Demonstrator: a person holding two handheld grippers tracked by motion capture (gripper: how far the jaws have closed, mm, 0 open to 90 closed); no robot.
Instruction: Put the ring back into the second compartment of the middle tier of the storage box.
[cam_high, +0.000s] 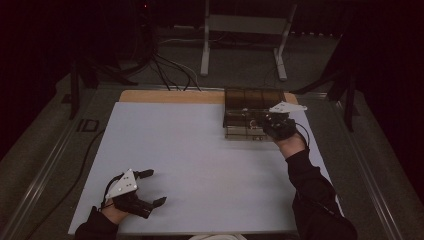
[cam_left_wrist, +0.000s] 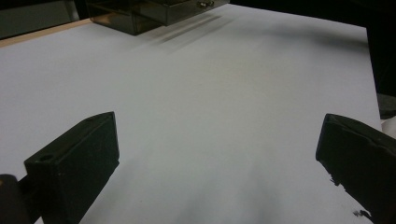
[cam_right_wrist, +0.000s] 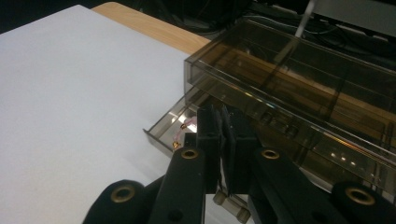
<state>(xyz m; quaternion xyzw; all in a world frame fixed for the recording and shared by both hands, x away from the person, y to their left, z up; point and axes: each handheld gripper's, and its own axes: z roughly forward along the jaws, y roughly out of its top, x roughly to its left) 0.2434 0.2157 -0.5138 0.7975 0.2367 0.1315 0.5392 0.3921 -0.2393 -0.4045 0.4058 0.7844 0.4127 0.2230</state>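
High view: the right tongs (cam_high: 263, 121) sit at the front of a smoky see-through drawer box (cam_high: 254, 100) at the far right of the white worktop (cam_high: 200, 160), with its lower drawer (cam_high: 244, 131) drawn partly out toward the person. The left tongs (cam_high: 152, 187) rest well apart, near the front-left edge, jaws spread with nothing between them.

Left gripper view: the box lies far ahead of the spread jaws, across bare worktop.

Right gripper view: the jaws are pressed together just over the drawer (cam_right_wrist: 175, 128); whether they pinch its front I cannot tell. The box's long axis runs across the worktop's far edge; the drawer slides toward the person. The step looks like working the drawer; next calls for a straight pull or push along that slide.
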